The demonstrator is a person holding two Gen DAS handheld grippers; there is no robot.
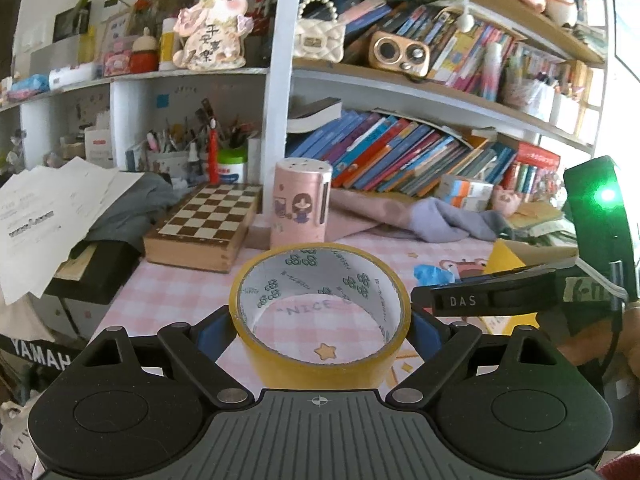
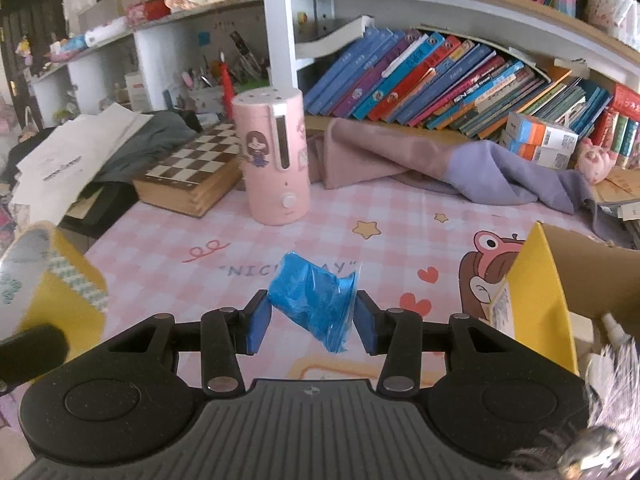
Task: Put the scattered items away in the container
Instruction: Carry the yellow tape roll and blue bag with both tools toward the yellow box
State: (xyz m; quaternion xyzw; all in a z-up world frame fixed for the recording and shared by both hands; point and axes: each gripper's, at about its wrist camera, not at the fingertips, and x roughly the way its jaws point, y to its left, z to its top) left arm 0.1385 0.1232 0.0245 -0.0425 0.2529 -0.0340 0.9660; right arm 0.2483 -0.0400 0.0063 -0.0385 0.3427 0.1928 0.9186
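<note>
My left gripper [image 1: 322,330] is shut on a yellow tape roll [image 1: 320,364], held above the pink checked table mat [image 1: 168,288]; the roll also shows at the left edge of the right wrist view [image 2: 60,304]. My right gripper [image 2: 312,316] is shut on a crumpled blue plastic bag [image 2: 312,300], lifted over the mat [image 2: 200,224]. A yellow cardboard box [image 2: 540,300] stands open at the right, close to the right gripper; a white bottle [image 2: 614,326] lies inside it. The box edge shows in the left wrist view [image 1: 508,258].
A pink humidifier [image 2: 274,156] stands mid-table. A wooden chess box [image 2: 188,176] lies to its left, with papers [image 2: 68,156] beyond. Pink and purple cloths [image 2: 460,172] lie at the back, under shelves of books [image 2: 440,80].
</note>
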